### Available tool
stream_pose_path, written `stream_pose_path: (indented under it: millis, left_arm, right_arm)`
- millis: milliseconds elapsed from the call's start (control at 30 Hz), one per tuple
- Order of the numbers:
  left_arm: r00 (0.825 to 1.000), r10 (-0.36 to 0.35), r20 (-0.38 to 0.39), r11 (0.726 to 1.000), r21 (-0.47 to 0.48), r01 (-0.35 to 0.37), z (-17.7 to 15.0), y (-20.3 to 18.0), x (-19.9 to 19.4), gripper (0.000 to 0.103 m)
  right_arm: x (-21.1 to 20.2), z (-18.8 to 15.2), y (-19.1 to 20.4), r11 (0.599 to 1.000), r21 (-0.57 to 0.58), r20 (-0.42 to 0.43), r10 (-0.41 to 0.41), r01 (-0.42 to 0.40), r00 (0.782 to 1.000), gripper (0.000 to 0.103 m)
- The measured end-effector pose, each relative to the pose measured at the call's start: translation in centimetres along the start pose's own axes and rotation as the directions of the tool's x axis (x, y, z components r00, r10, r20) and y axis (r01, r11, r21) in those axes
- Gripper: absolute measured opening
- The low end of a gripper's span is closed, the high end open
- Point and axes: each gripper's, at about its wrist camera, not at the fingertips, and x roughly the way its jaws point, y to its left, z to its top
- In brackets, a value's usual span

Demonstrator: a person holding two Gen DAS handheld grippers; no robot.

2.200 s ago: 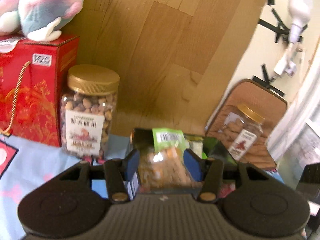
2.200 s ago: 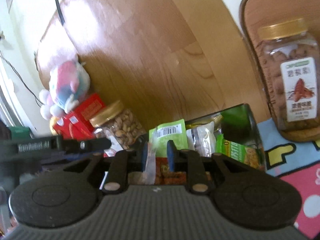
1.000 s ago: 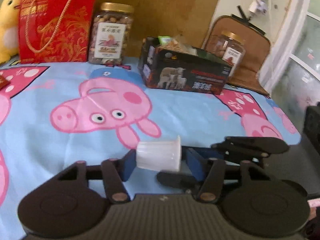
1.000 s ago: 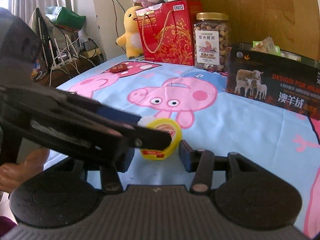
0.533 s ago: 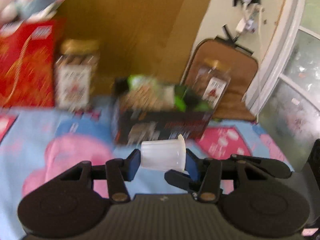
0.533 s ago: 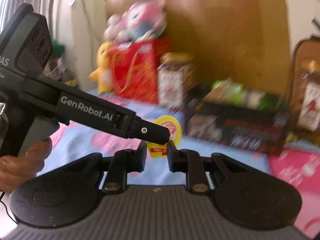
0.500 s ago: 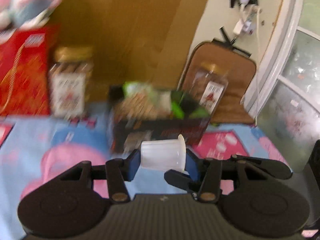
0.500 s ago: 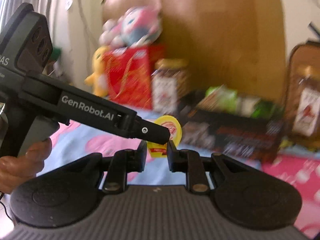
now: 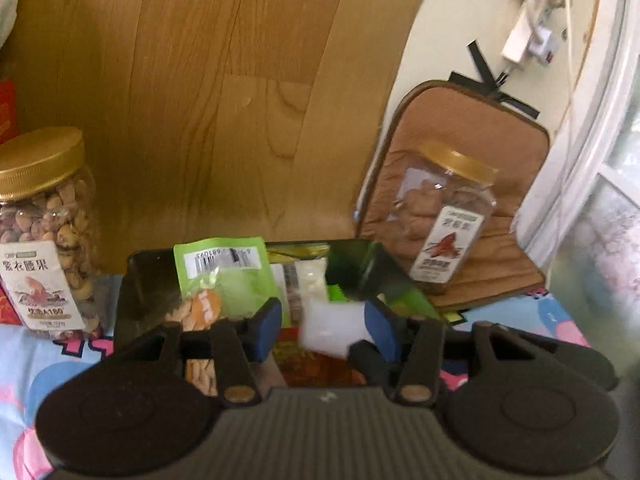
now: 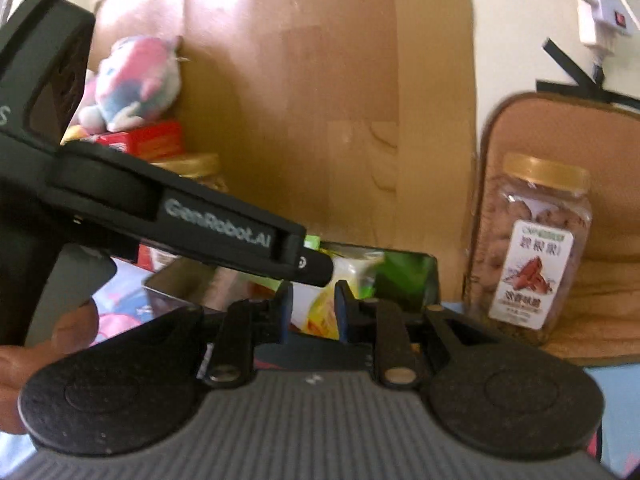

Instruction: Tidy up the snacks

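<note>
My left gripper [image 9: 322, 330]: matte black body w/ ribbed grey centre panel, two round black discs at the sides, blue pads [image 9: 267, 328] on the fingers, brass-coloured screws at the finger pivots. My right gripper [image 10: 312, 310]: same build, grey ribbed top, black linkages, silver-ish screws. From the right cam, the left unit's side reads "GenRobot.AI" in pale letters. Bare skin of my left hand [image 10: 44, 354] shows, pinkish-tan, no sleeve visible.

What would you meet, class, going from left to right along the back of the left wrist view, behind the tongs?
Peanut jar → green snack packet standing in the black box → brown cushion with the second jar in front of it → white window frame.
</note>
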Motion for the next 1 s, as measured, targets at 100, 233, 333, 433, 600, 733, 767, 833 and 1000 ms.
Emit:
stream_pose_path:
  millis: [100,233,333,433,600,733,767,833,1000]
  left_arm:
    - [1.0,-0.005,0.0,1.0,-0.002,0.005,-0.3,0.0,-0.2,0.047]
    - [1.0,0.01,0.022,1.0,0.007,-0.01,-0.6,-0.7,-2.3,0.048]
    - [0.999,0.027,0.035,0.999,0.023,-0.028,-1.4,-1.5,-4.3,0.048]
    - [0.999,0.031,0.041,0.999,0.013,-0.032,-2.8,-2.0,-6.7,0.048]
    - [0.992,0.121,0.04,0.991,0.047,-0.123,-6.3,-3.1,-9.6,0.056]
    - [0.983,0.182,0.02,0.982,0.05,-0.183,-9.4,-3.4,-11.2,0.058]
    - [0.981,0.196,0.009,0.98,0.044,-0.196,-10.1,-3.4,-11.5,0.058]
    - [0.973,0.23,-0.01,0.972,0.042,-0.229,-11.5,-3.5,-11.9,0.058]
    - [0.964,0.262,-0.044,0.965,0.017,-0.262,-13.9,-3.2,-12.7,0.058]
  right_arm:
    - [-1.1,-0.8,-0.5,0.999,0.035,0.016,0.005,-0.005,1.0,0.026]
    - [-3.2,-1.6,-0.7,0.996,0.088,0.043,0.01,-0.014,0.999,0.026]
    - [-4.9,-2.4,-0.7,0.989,0.148,0.056,0.017,-0.025,0.998,0.027]
    - [-6.2,-3.2,-0.9,0.976,0.213,0.058,0.032,-0.044,0.998,0.027]
    - [-8.9,-5.0,-1.6,0.925,0.372,0.031,0.069,-0.075,0.997,0.03]
    - [-10.6,-6.7,-1.5,0.871,0.48,0.006,0.11,-0.099,0.994,0.033]
    - [-11.0,-7.1,-1.3,0.862,0.497,-0.001,0.115,-0.099,0.993,0.033]
    - [-11.8,-7.9,-0.7,0.85,0.518,-0.014,0.118,-0.094,0.993,0.033]
    - [-13.4,-9.1,1.1,0.847,0.524,-0.031,0.126,-0.091,0.992,0.034]
